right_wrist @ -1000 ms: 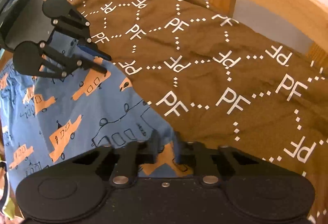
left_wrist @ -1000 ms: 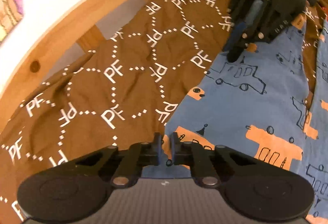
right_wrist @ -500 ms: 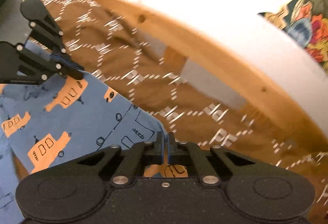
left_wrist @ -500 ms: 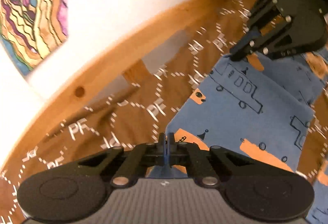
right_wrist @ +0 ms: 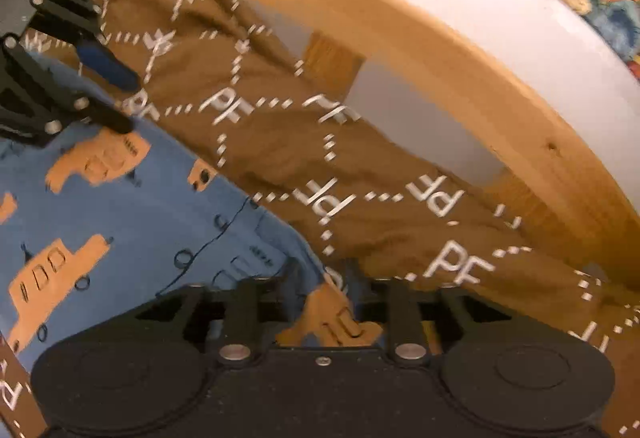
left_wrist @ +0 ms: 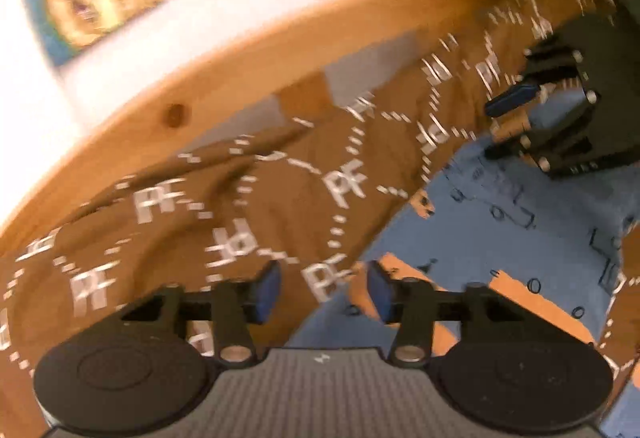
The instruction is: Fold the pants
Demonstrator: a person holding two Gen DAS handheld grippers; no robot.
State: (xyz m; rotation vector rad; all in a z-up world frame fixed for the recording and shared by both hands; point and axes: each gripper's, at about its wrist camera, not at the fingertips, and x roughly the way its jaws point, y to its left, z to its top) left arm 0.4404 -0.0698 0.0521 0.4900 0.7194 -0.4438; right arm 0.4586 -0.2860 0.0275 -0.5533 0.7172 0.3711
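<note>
The blue cotton pants printed with orange trucks (right_wrist: pixel 132 222) lie on the brown "PF"-patterned bedspread (left_wrist: pixel 280 197) near the bed's wooden rail, and both the left gripper (left_wrist: pixel 323 290) and right gripper (right_wrist: pixel 320 278) are opening their fingers, apparently releasing a finished fold's corners.

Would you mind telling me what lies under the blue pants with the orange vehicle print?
The blue pants with orange vehicles lie on a brown bedspread printed with white PF letters, which shows along their edge. Whatever is beneath the spread is covered, and so is the spread directly under the pants.
</note>
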